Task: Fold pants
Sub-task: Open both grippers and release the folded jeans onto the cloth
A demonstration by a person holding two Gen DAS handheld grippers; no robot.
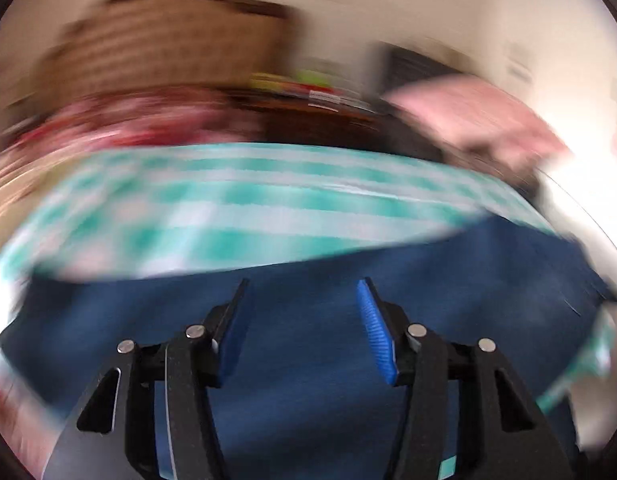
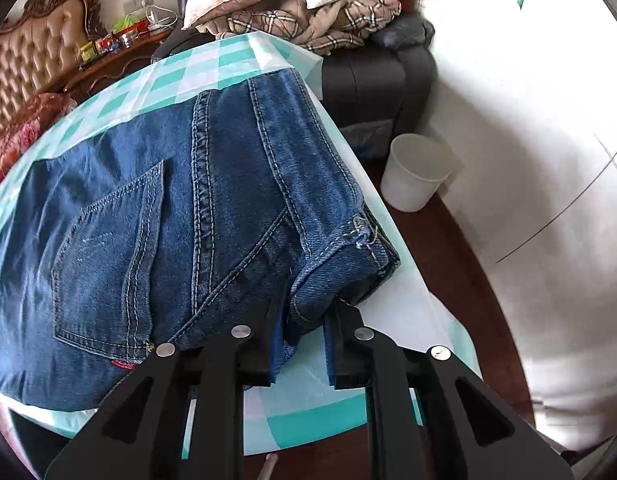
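The blue denim pants (image 2: pixel 196 208) lie folded on a table with a teal and white checked cloth (image 2: pixel 212 68), back pocket up. My right gripper (image 2: pixel 308 304) is shut on the pants at a thick folded corner of the waistband near the table's right edge. In the blurred left wrist view, my left gripper (image 1: pixel 304 292) is open and empty, its blue pads apart just above the denim (image 1: pixel 308 360), with the checked cloth (image 1: pixel 228 204) beyond.
A white bucket (image 2: pixel 416 172) stands on the dark floor to the right of the table. A black armchair (image 2: pixel 372 80) piled with pillows and a plaid blanket (image 2: pixel 308 20) stands behind. A padded headboard (image 2: pixel 32 64) and cluttered shelf are at far left.
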